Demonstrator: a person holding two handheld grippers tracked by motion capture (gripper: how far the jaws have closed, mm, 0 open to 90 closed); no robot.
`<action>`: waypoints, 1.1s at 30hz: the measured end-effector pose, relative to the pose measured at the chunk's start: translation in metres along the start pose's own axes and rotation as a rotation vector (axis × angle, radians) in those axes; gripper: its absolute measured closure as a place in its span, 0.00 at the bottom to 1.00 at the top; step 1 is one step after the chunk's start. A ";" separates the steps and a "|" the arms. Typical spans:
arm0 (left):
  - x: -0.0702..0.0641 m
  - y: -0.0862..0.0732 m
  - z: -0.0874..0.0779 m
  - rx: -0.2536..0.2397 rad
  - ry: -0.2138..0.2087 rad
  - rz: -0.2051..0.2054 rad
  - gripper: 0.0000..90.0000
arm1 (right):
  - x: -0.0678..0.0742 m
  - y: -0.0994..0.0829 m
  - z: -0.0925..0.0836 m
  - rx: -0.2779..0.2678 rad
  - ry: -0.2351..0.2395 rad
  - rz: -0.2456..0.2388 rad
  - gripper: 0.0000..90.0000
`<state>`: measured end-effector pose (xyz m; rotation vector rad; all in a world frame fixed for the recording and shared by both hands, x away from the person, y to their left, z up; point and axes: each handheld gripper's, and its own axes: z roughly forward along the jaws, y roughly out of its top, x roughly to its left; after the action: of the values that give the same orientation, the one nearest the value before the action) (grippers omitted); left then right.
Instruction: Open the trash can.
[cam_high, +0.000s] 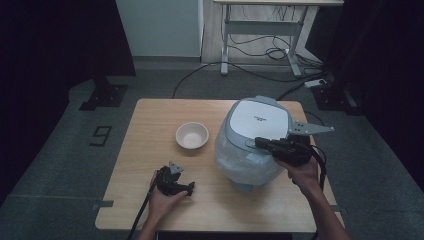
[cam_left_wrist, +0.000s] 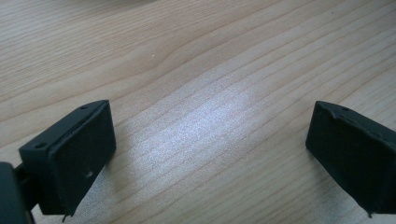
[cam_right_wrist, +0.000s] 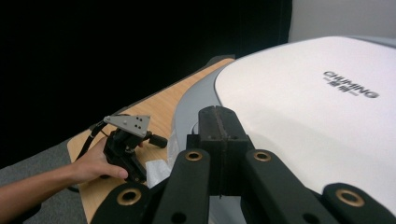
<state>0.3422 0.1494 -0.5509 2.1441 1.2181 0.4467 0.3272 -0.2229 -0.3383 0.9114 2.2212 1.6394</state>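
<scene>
- A big white and grey rice cooker (cam_high: 252, 145) sits on the wooden table (cam_high: 150, 200), at about 3 o'clock from the middle of the table top in the high view.
- Its lid is down.
- The right gripper (cam_high: 262, 143) is over the near edge of the lid, at about 6 o'clock on the cooker.
- In the right gripper view the two black jaws of the right gripper (cam_right_wrist: 219, 122) are pressed together with nothing between them, and their tips are right at the grey edge of the lid (cam_right_wrist: 303, 107).
- I cannot tell if the tips touch the lid.
- The left gripper (cam_high: 189, 188) rests low on the table at about 7 o'clock, well apart from the cooker.
- In the left gripper view the jaws of the left gripper (cam_left_wrist: 210, 149) are wide apart, with just bare wood between them.
- A small white bowl (cam_high: 192, 135) stands near the middle of the table, at 9 o'clock from the cooker.
</scene>
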 end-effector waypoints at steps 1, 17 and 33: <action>0.000 0.000 0.000 0.000 0.000 0.000 0.01 | 0.001 -0.002 0.002 0.004 0.006 -0.001 1.00; 0.000 0.000 0.000 0.000 0.000 0.000 0.01 | -0.001 -0.006 0.003 0.001 0.040 0.037 1.00; 0.000 0.000 0.000 -0.001 -0.002 0.001 0.01 | -0.006 -0.020 -0.043 -0.147 -0.111 -0.023 0.84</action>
<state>0.3419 0.1497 -0.5509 2.1442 1.2151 0.4457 0.3027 -0.2635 -0.3434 0.9113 2.0022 1.6739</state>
